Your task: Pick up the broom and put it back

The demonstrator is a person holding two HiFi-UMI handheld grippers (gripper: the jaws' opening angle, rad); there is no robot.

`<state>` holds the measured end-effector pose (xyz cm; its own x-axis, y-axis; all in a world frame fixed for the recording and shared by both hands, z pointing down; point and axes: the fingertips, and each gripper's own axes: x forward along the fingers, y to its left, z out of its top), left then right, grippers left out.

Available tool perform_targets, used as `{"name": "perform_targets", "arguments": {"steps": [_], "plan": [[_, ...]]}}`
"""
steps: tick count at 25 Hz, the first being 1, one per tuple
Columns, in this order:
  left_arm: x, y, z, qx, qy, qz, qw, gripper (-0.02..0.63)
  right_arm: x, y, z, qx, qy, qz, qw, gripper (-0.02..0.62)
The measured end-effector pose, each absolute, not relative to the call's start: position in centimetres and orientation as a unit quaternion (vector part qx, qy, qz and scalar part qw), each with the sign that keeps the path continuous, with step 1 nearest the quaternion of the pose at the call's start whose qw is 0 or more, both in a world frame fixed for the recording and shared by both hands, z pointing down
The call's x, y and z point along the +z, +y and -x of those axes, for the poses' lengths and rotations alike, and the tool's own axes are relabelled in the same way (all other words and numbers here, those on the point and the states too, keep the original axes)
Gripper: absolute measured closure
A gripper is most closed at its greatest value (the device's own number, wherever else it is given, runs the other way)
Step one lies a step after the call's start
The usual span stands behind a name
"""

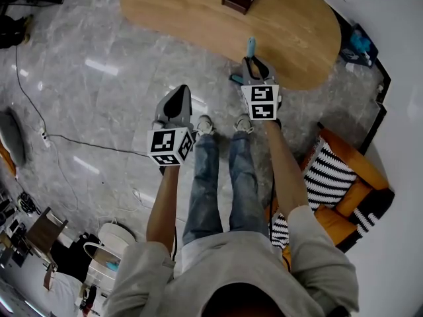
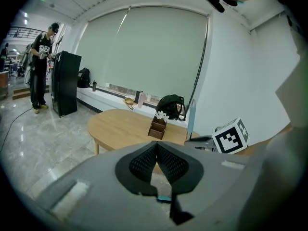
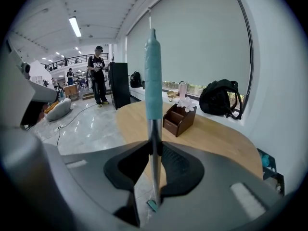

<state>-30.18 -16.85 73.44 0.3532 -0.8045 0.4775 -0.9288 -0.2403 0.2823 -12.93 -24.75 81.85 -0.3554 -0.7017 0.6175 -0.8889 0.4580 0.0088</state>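
Broom (image 3: 153,66): its long axis stands upright, with the metal shaft below the teal grip pinched between the jaws of your right gripper (image 3: 155,146). The foot appears to sit on the floor just beside the wooden table (image 1: 198,18). Your left gripper (image 2: 156,147), jaws pressed together on nothing, hangs apart to the left, so the lift likely falls to your right hand.
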Motion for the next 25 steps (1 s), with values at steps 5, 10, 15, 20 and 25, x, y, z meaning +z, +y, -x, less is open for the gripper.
{"name": "perform_targets", "arguments": {"steps": [5,10,15,20,25], "plan": [[73.2,-16.9,30.1,0.115,-0.557,-0.779,0.264,0.604,81.7,-24.4,12.7,0.162,-0.810,-0.487,0.284,0.518],[72.8,-17.1,29.8,0.112,-0.558,-0.779,0.263,0.604,80.9,-23.3,12.2,0.157,-0.816,-0.477,0.285,0.520],[71.5,-17.5,29.0,0.106,-0.556,-0.783,0.256,0.604,78.7,-21.0,11.0,0.160,-0.817,-0.481,0.275,0.520],[68.7,-18.0,28.4,0.098,-0.559,-0.786,0.243,0.604,75.2,-19.1,10.5,0.157,-0.823,-0.481,0.256,0.520],[64.8,-19.5,28.0,0.077,-0.569,-0.787,0.223,0.604,70.1,-19.2,11.4,0.145,-0.836,-0.473,0.236,0.520]]}}
